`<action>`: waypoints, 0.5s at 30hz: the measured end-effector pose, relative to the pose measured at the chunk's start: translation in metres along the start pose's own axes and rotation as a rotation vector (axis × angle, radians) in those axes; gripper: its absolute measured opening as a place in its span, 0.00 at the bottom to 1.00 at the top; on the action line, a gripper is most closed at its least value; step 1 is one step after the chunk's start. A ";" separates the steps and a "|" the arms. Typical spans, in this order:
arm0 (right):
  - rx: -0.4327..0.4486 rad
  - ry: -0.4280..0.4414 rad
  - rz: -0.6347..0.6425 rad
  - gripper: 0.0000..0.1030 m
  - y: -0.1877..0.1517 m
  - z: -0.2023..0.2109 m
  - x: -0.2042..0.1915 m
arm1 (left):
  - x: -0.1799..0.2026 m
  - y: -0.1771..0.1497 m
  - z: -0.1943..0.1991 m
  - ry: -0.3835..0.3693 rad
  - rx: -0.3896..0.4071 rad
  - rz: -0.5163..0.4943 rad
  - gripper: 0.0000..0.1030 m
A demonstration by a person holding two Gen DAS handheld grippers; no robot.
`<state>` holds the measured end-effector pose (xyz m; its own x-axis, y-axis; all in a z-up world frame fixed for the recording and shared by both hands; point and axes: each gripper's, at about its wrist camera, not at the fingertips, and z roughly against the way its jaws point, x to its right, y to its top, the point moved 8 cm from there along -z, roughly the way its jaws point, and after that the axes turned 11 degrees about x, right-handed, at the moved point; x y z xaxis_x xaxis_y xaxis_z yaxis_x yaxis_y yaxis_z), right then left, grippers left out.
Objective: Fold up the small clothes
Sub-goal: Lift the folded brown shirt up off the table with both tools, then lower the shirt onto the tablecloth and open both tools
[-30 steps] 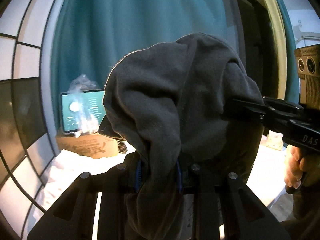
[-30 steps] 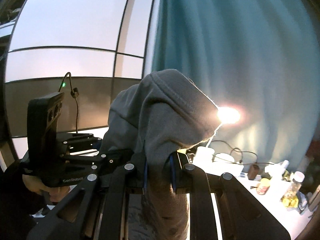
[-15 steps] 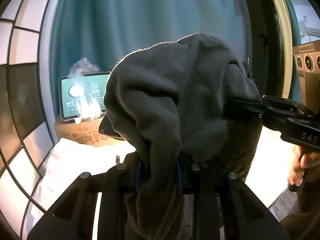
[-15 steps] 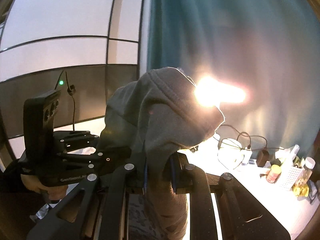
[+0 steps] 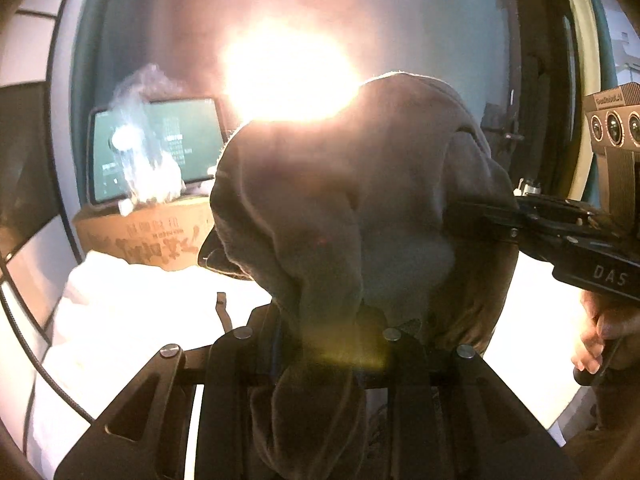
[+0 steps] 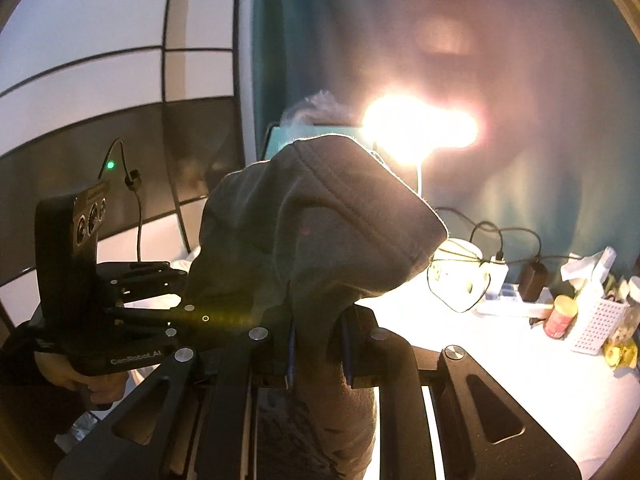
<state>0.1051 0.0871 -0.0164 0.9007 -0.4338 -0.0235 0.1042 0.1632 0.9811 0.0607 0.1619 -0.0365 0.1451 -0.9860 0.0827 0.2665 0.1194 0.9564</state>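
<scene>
A dark grey fleece garment [image 5: 360,208] hangs in the air, bunched between both grippers. My left gripper [image 5: 320,356] is shut on its cloth, which spills over the fingers. My right gripper [image 6: 318,350] is shut on another part of the same garment [image 6: 320,232], near a stitched hem. In the left wrist view the right gripper [image 5: 480,222] reaches into the cloth from the right. In the right wrist view the left gripper [image 6: 176,300] comes in from the left. The fingertips are hidden by cloth.
A bright lamp [image 6: 416,128] glares in both views. A white bed surface [image 5: 120,320] lies below, with a cardboard box [image 5: 152,236] and a tablet screen [image 5: 160,148] behind. A white table [image 6: 500,360] at right carries cables, a charger, a basket [image 6: 596,324] and small bottles. Teal curtain behind.
Both grippers have tilted downward with the garment still held between them. The lamp has come into the left wrist view and the tablet now shows behind the cloth in the right wrist view.
</scene>
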 end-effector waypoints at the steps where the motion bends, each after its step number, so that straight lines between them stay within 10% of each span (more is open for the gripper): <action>1: -0.005 -0.001 -0.004 0.18 -0.003 -0.005 0.003 | -0.001 -0.002 -0.004 -0.001 -0.008 0.002 0.24; 15: -0.120 -0.011 -0.041 0.18 -0.048 -0.071 0.044 | -0.025 -0.041 -0.067 -0.017 -0.134 0.083 0.25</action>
<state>0.1693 0.1232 -0.0781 0.8900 -0.4520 -0.0607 0.1914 0.2494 0.9493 0.1099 0.1896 -0.0962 0.1564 -0.9737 0.1655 0.3790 0.2139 0.9004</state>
